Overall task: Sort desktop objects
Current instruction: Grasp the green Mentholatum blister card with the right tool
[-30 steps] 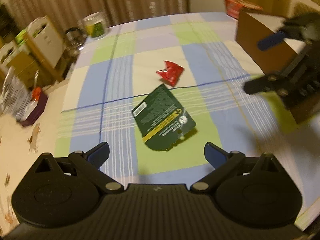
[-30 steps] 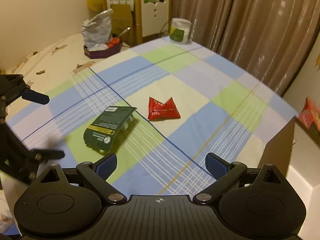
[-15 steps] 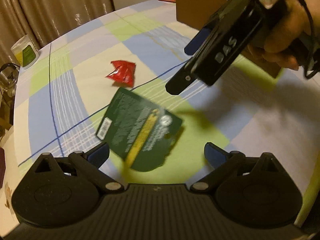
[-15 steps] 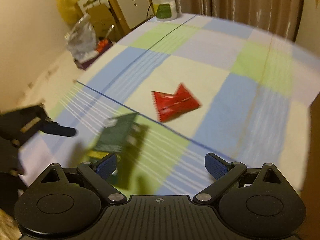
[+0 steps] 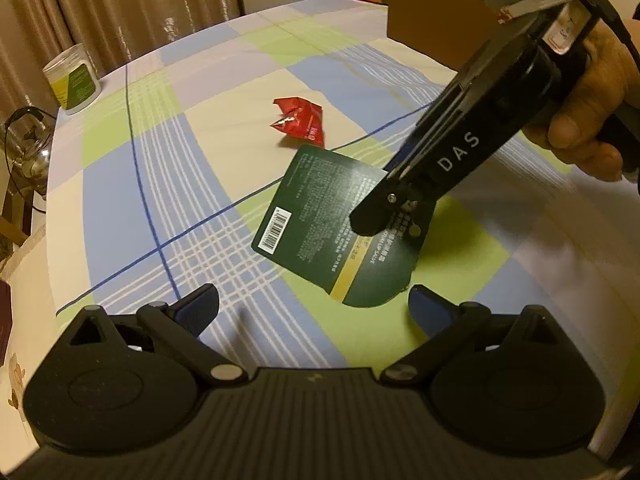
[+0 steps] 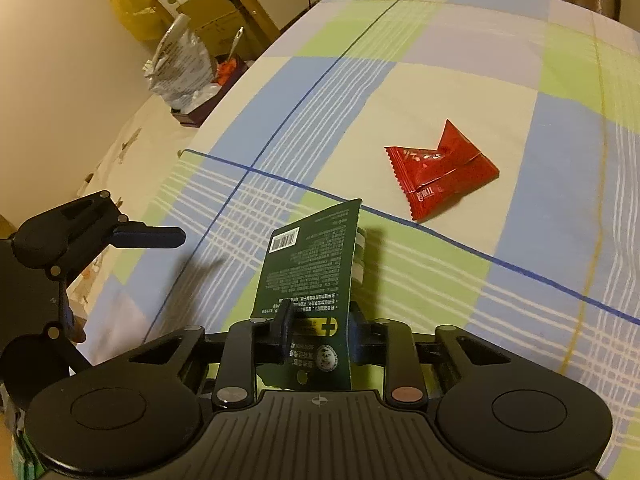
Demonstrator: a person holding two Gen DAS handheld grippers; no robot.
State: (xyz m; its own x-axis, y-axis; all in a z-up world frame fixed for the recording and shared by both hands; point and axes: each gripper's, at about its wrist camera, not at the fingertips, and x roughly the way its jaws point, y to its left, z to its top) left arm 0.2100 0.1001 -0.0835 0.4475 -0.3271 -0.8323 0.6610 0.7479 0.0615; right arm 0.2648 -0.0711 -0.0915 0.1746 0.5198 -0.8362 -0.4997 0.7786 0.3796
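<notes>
On the checked tablecloth (image 6: 460,80) I see the green card pack (image 6: 316,276) tipped up on edge, long axis pointing away from my right gripper (image 6: 318,330), whose jaws have just closed onto its lower end. Earlier it lay flat. My left gripper (image 5: 314,306) hangs spread.

The bench (image 6: 460,60) wears a matt woven cloth in checked blue, green and cream. The green card pack (image 6: 308,272) is smooth printed cardboard with a slight sheen. At right centre of the right wrist view, the red sachet (image 6: 440,170) is glossy crinkled foil. Both tools are matt black plastic with metal rivets. The brown box (image 5: 432,26), upper right, looks like plain matt cardboard.
</notes>
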